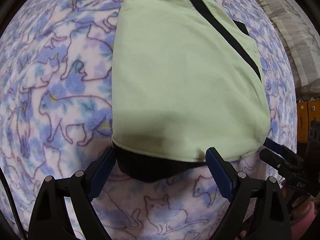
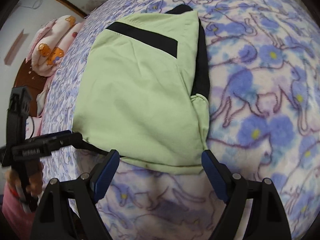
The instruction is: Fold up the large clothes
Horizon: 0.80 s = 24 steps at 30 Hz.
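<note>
A pale green garment with black trim lies folded into a compact bundle on a cat-patterned fleece blanket. A black layer pokes out under its near edge. My left gripper stands open over that near edge, its blue pads on either side of the black layer and apart from it. In the right wrist view the same green garment shows a black stripe. My right gripper is open at the bundle's near right corner, with nothing pressed between its pads. Each gripper shows at the edge of the other's view.
A rolled pink quilt with orange prints lies at the far left by a wooden headboard. A curtain hangs beyond the bed's right side. An orange cabinet stands lower right. A hand and pink sleeve hold the left gripper.
</note>
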{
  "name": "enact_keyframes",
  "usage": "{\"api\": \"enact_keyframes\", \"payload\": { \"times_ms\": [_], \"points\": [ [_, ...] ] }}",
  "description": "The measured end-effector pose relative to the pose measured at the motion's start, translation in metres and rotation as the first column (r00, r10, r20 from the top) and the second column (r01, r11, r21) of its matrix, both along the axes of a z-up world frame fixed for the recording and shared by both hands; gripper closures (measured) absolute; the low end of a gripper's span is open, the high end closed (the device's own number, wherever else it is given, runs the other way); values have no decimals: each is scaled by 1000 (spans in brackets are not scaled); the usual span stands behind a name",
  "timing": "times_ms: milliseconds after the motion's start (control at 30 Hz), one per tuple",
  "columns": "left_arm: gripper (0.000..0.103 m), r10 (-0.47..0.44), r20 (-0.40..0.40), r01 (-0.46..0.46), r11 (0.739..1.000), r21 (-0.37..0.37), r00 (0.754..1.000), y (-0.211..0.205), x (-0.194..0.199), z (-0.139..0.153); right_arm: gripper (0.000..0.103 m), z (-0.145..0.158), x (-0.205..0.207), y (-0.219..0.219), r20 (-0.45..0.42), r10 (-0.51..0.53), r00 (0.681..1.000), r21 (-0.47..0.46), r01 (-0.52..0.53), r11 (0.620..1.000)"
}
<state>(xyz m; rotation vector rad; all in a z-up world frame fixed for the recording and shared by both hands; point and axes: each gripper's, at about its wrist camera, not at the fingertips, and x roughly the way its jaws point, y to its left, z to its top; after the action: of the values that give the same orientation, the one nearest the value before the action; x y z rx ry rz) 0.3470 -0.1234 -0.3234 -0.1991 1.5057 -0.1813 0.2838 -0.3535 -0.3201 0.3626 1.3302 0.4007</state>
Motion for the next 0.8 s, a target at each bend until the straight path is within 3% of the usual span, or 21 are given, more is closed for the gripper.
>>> {"api": "enact_keyframes", "payload": {
  "times_ms": [200,300,467,600,700,800],
  "points": [
    [13,47,-46,-53,989,-138,998,29,12,-31,18,-30,13,-28,-77,-80,994,152,91,984],
    [13,27,-75,-43,975,-220,997,37,19,-49,18,-42,21,-38,-106,-107,989,282,133,950],
    [11,23,-85,-56,911,-408,996,56,35,-73,18,-64,45,-43,-183,-81,980,466,159,870],
    [11,63,-97,-105,850,-516,993,71,44,-84,17,-74,62,-38,-216,-49,975,502,154,851],
    [11,63,-99,-106,842,-529,993,72,53,-89,17,-76,73,-29,-222,-6,975,495,118,861],
    [11,45,-93,-87,852,-517,995,65,64,-91,17,-74,82,-20,-211,18,977,493,91,865]
  ]
}}
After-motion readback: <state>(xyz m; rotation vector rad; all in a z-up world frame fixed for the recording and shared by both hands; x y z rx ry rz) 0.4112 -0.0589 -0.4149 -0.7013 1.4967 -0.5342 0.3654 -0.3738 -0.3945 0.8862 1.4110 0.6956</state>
